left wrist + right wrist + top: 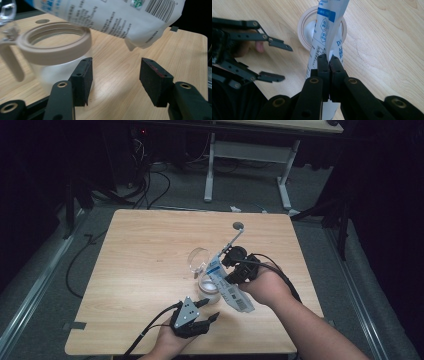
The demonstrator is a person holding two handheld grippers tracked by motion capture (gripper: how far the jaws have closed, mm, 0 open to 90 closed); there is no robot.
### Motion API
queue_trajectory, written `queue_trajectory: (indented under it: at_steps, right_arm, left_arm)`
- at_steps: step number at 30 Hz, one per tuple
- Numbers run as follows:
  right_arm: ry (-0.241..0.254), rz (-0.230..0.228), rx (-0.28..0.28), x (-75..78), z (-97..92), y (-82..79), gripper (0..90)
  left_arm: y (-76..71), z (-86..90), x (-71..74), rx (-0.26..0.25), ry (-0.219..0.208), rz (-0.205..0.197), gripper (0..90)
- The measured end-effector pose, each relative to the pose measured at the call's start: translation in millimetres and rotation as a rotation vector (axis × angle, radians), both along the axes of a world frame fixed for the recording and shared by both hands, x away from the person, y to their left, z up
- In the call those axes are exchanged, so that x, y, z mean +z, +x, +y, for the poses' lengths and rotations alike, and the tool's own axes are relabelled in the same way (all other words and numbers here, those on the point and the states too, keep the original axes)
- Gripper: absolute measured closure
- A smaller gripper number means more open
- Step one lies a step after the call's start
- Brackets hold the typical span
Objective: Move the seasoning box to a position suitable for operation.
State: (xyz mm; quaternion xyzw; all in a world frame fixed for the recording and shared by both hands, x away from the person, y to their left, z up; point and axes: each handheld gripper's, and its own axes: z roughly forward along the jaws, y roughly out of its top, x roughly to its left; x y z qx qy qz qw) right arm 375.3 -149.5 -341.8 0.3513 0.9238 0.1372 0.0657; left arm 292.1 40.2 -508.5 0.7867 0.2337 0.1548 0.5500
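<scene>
- Left gripper [212,309], nearest the table's front edge: jaws spread wide w/ nothing between them, tips aimed toward the jar. Probably parked there so it can steady the jar if needed; in the left gripper view its left pad [83,80] sits just beside the jar's wall, seemingly not pressing it.
- Left hand pose: forearm comes in from the bottom edge, hand low over the table, grey three-cornered plate facing up, cable trailing back.
- White plastic refill pouch w/ blue print and a barcode [227,287]: pinched by the right gripper [328,58], jaws pressed together on the pouch's folded body. Held tilted, one end down over the jar's mouth (barcode end is the higher, nearer one in the high view) — reads as a pouring hold, contents going down into the jar.
- Right hand pose: forearm enters from bottom right, crossing in diagonally; the right hand [265,285] is raised above the jar, gripper pointing down at it.
- Clear glass jar w/ beige plastic collar [209,286]: upright near the table's middle, right under the pouch; whitish fill inside.
- Its clear round hinged lid [198,259] is swung open on the far side (keeps the mouth free).
- Light wooden table [150,240] carries it all; far half bare.
</scene>
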Motion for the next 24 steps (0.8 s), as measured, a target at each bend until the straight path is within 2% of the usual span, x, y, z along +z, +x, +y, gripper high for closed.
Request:
queue_trajectory:
  at_steps: [8,11,13,15,17,21,24]
  right_arm:
    - [-0.001,-0.002,-0.001,1.5,0.4,-1.5,89.1]
    - [-0.005,-0.003,-0.001,1.7,0.5,-2.2,89.1]
    - [-0.008,-0.005,0.002,1.6,0.4,-2.3,89.1]
    - [-0.008,-0.005,0.001,1.5,0.4,-2.3,89.2]
    - [-0.008,-0.005,-0.002,1.2,0.6,-2.2,89.1]
    - [-0.008,-0.008,-0.003,-0.8,-0.3,-2.7,89.1]
    - [-0.002,-0.001,-0.006,-1.7,-0.6,-3.7,89.2]
  left_arm:
    - [3.8,32.2,1.9,0.046,0.023,0.003,44.7]
    - [6.3,45.1,2.0,0.058,0.045,0.011,44.7]
    - [7.5,54.9,1.4,0.065,0.044,0.019,44.6]
    - [7.3,64.8,0.7,0.084,0.046,0.010,44.6]
    - [7.5,74.9,-1.1,0.109,0.035,0.007,44.5]
    - [6.8,91.8,-2.4,0.140,-0.028,0.066,44.2]
    - [5.5,100.3,-3.4,0.147,-0.019,0.060,44.2]
